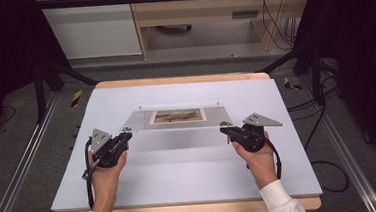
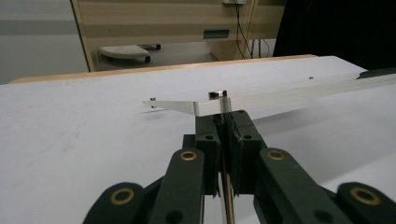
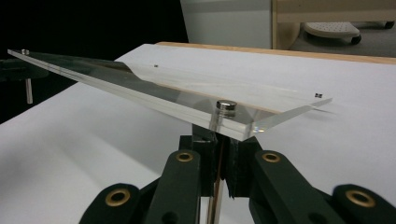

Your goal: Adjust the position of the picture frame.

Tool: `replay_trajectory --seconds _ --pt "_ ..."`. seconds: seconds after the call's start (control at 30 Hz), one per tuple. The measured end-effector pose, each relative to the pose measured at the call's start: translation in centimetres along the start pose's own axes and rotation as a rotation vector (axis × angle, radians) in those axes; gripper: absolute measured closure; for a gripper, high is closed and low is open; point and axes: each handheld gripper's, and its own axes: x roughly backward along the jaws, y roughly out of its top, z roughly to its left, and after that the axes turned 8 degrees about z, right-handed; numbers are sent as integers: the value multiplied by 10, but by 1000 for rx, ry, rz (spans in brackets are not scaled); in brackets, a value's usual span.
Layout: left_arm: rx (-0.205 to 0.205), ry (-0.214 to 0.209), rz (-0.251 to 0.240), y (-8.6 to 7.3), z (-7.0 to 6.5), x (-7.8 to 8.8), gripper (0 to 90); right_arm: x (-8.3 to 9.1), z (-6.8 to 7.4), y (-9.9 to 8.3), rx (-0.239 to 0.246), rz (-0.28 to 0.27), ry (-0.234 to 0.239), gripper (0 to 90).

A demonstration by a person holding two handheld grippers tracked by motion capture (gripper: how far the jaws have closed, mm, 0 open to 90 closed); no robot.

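Acrylic frame (image 1: pixel 177 118) held off the table (image 1: pixel 181 176), each gripper (image 1: pixel 124 136) (image 1: pixel 226 129) clamped on a near-corner post

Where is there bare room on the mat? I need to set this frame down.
The mat is bare between the two hands, in front of the acrylic frame, and behind it up to the far wooden edge. It is crowded only where both tongs grip the frame's near corners.

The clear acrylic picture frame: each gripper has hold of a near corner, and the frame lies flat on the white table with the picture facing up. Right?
Not quite. The clear acrylic picture frame is held above the white table, not lying on it; the right gripper view shows it raised. The left gripper and right gripper do grip its near corners.
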Motion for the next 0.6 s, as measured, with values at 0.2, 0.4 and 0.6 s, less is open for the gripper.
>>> replay_trajectory --seconds 0.2,0.4,0.6 --pt "8 5 9 -5 0 -6 830 -3 -2 0 -5 1 -9 845" --pt "14 3 4 -8 -1 -10 830 -5 -5 -1 -12 4 -16 846" --pt "10 1 7 -8 -2 -11 832 -7 -7 -6 -27 4 -25 847"
